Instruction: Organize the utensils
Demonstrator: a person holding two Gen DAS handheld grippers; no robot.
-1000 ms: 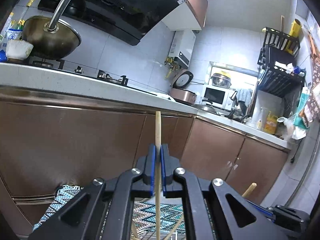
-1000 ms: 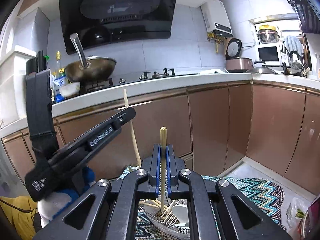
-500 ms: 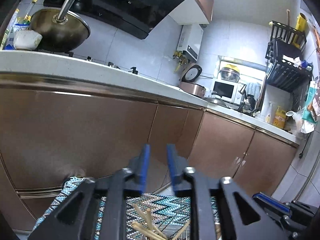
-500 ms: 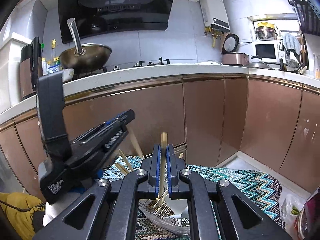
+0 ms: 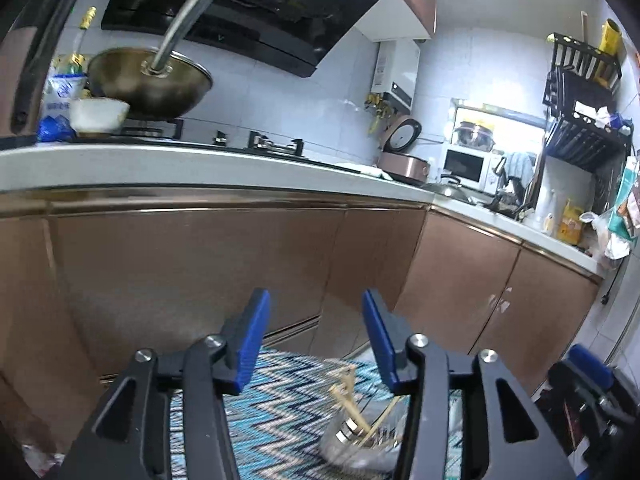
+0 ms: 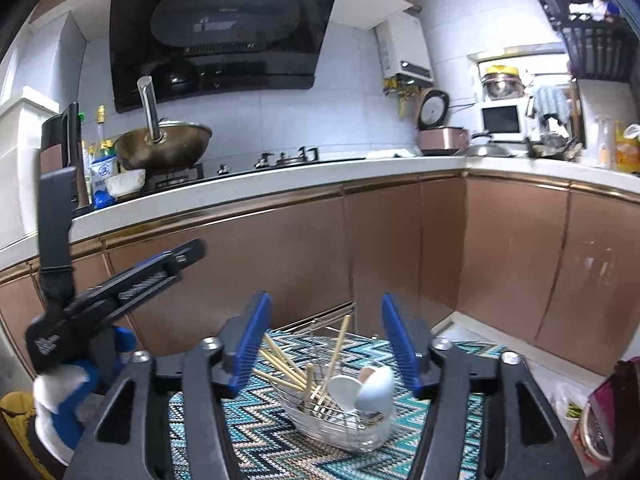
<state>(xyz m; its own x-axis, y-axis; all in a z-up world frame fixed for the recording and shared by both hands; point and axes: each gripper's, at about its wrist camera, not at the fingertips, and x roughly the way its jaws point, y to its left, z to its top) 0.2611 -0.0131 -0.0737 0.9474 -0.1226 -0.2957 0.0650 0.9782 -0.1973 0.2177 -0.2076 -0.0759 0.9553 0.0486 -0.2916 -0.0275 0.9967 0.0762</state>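
Observation:
A wire basket (image 6: 340,426) stands on a zigzag mat (image 6: 248,436) and holds several wooden chopsticks (image 6: 288,368) and white spoons (image 6: 370,388). My right gripper (image 6: 324,340) is open and empty just above the basket. My left gripper (image 5: 314,340) is open and empty; the basket (image 5: 360,440) with chopsticks (image 5: 350,404) shows blurred below it, to the right. The left gripper also shows at the left of the right wrist view (image 6: 120,292).
Brown cabinet doors (image 6: 280,264) run close behind the mat under a white counter (image 6: 280,176). A wok (image 6: 164,144), a bowl (image 6: 125,182) and bottles stand on the counter. A rice cooker (image 6: 440,136) and microwave (image 6: 502,118) are at the far right.
Both grippers opened and let go of their chopsticks, the left first, then the right. The chopsticks now stand in the basket. Both grippers pulled back a little.

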